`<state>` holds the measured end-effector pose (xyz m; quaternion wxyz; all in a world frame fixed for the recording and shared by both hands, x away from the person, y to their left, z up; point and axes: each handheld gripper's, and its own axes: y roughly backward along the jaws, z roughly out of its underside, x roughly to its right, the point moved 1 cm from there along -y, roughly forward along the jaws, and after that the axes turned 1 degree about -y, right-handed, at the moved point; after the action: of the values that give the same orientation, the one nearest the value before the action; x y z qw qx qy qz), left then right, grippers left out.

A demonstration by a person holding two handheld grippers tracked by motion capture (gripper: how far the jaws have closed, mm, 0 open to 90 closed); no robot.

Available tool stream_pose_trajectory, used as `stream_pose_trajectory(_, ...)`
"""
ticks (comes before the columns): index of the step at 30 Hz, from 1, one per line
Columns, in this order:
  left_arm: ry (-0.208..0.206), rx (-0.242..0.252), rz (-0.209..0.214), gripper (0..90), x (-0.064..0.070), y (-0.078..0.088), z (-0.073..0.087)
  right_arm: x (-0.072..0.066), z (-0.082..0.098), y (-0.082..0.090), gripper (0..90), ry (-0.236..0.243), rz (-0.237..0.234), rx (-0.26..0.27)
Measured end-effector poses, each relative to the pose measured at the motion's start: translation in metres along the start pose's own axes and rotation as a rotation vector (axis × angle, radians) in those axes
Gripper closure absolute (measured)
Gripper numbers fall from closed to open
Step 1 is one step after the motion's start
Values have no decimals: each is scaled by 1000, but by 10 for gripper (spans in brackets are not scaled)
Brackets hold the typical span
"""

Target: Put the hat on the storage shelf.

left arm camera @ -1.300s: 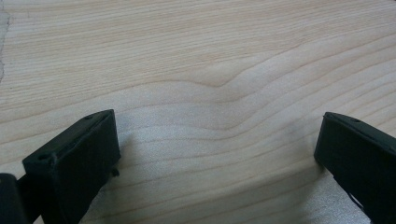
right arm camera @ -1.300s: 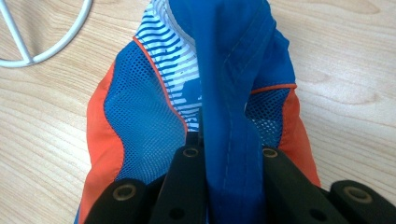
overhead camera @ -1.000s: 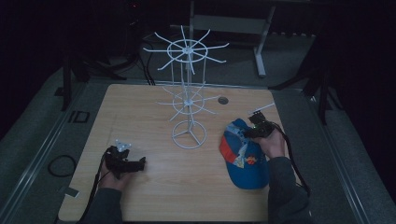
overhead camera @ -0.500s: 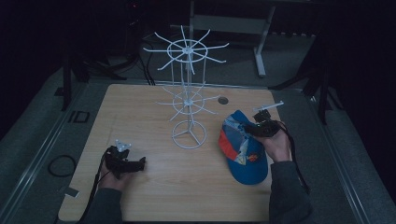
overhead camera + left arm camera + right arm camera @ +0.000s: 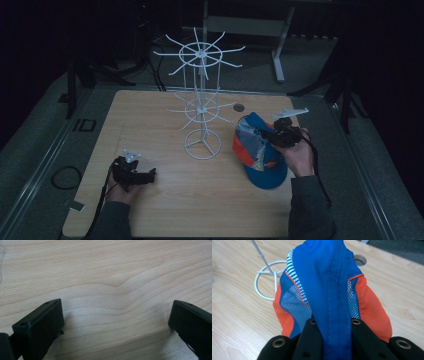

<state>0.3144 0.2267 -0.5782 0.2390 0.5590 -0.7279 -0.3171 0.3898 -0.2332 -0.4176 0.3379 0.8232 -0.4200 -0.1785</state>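
The right gripper (image 5: 332, 325) pinches a blue-and-orange cap (image 5: 329, 285) by its blue fabric, right of the white wire rack (image 5: 201, 100). The left gripper (image 5: 116, 322) rests spread wide over the bare wooden table (image 5: 112, 270) at near left — holding nothing.

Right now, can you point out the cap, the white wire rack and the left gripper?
cap (image 5: 329, 290): right gripper view, on its blue middle panel.
white wire rack (image 5: 202, 149): high view, on its round base ring.
left gripper (image 5: 150, 175): high view, between its open jaw tips.
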Motion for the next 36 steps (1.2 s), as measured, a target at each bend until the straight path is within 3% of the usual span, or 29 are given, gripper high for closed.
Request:
stream_pose_trajectory(9,0,-2,1,1,0,0,0,-5,-5,16,878,28,13,59)
stream_pose_trajectory(16,3,0,0,1,0,0,0,-8,-11,30,878,34,-10,109)
stream_pose_trajectory(32,0,-1,1,1,0,0,0,-11,-30,55,878,65,-25,153)
stream_pose_trajectory(36,0,-1,1,1,0,0,0,-13,-35,62,877,91,-19,158)
